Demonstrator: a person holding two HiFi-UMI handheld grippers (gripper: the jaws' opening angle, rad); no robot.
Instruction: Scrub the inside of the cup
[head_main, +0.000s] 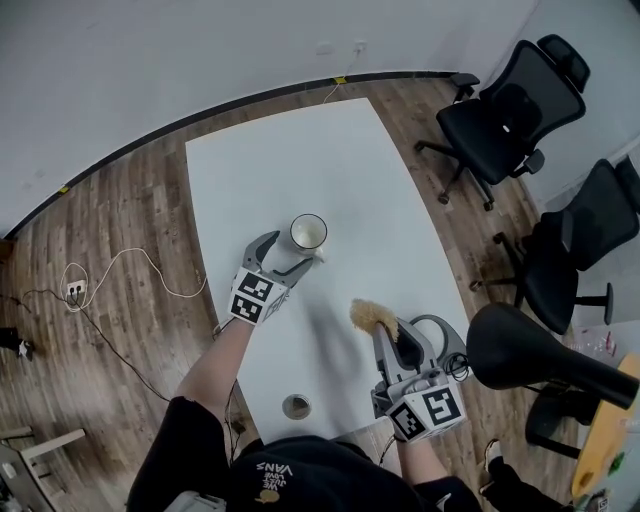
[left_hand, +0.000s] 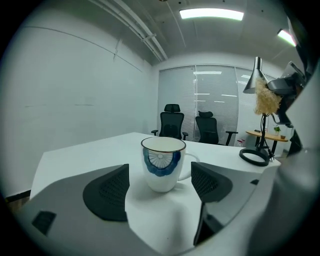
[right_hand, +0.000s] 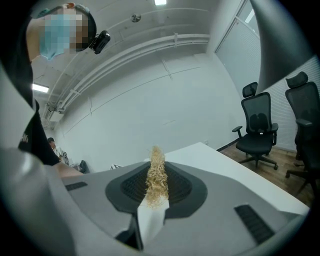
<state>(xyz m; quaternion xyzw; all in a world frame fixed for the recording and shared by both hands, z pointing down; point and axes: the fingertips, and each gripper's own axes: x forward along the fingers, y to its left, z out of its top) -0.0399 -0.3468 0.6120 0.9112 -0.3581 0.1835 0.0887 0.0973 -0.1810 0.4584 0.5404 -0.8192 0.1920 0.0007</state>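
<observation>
Head view: a white table (head_main: 340, 170) on a wooden floor, seen from steeply above. A white cup (head_main: 308, 233) stands upright near the middle of it. The left gripper (head_main: 284, 256) lies low on the table just beside the cup, with its jaws spread on either side of the cup. Nearer the person, well apart from the cup, the right gripper (head_main: 396, 336) holds a tuft of straw-coloured scrubber (head_main: 372, 317), beside a black desk lamp (head_main: 525, 352). Left gripper view: the cup (left_hand: 163, 170), marked with a blue fan pattern and a dark rim, sits between the two dark pads. Bare table shows on both sides, so the jaws are wide apart and do not grip it. The cup's handle points toward the right-hand pad. Two office chairs (left_hand: 171, 120) stand beyond the table. Right gripper view: the jaws are pressed together on the scrubber (right_hand: 157, 177), which stands up as a thin, frayed strip from between the pads. Risks from here: the cup is loose, so pushing the scrubber into it before the left jaws grip it could slide or tip it. If the jaws close on the handle rather than the wall, the cup could twist. The scrubber is pinched only along a thin edge, so hard rubbing might fold it or pull it free.
</observation>
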